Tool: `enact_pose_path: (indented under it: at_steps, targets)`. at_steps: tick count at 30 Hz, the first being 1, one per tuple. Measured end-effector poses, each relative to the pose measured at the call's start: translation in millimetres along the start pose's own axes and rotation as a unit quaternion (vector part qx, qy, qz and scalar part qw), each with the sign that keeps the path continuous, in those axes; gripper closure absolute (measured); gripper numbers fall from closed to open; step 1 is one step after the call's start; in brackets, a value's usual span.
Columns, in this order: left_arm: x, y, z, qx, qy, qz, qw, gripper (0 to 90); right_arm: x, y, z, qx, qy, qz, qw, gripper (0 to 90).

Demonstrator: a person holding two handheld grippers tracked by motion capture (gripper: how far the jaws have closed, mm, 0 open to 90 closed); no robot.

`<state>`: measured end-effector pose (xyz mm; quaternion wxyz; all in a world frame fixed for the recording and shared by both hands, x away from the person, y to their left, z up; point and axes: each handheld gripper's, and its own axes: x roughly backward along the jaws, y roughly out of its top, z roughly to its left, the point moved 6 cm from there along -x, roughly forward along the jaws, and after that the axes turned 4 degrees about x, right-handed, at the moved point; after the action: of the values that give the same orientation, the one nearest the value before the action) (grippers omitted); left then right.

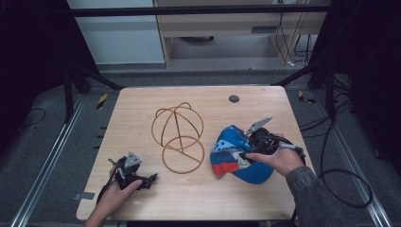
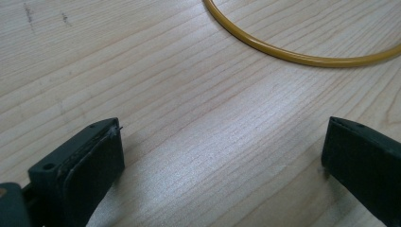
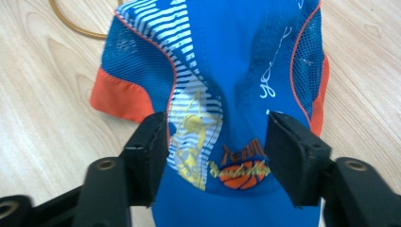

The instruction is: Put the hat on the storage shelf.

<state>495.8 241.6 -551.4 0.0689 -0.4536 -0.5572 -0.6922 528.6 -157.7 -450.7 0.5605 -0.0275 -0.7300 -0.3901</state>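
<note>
right gripper (image 3: pixel 215 156) jaws partly closed around blue cap (image 3: pixel 227 61) front; left gripper (image 2: pixel 222 175) wide open, empty. likely next: lift cap onto wire stand (image 1: pixel 178 137).

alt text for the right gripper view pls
A hand-held gripper looks down on a blue cap with orange and white-striped panels, its two black jaws straddling the crown. The cap lies on a pale wooden table, with a yellow wire loop at top left.
</note>
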Motion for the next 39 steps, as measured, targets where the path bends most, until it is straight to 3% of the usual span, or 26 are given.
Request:
enact_pose_path:
  at_steps: [6, 15, 19, 32, 39]
  targets:
    - [0.0, 0.0, 0.0, 0.0, 0.0, 0.0, 1.0, 0.0, -16.6, 4.8, -7.4, -0.009, 0.007, 0.018, 0.9998, 49.4]
    - [0.1, -0.1, -0.1, 0.0, 0.0, 0.0, 1.0, 0.0, -30.4, 7.7, -8.5, -0.008, 0.028, 0.037, 0.9989, 85.8]
    - [0.0, -0.1, -0.1, 0.0, 0.0, 0.0, 1.0, 0.0, -30.4, 7.9, -9.6, -0.008, 0.036, 0.039, 0.9986, 89.7]
    - [0.1, 0.0, -0.1, 0.0, -0.001, 0.0, 1.0, 0.0, 8.6, 18.9, -14.6, 0.002, 0.038, 0.013, 0.9992, 90.0]
    - [0.1, -0.2, -0.1, 0.0, -0.001, 0.0, 1.0, 0.0, 43.3, 36.2, -14.7, 0.013, 0.03, -0.016, 0.9993, 90.0]
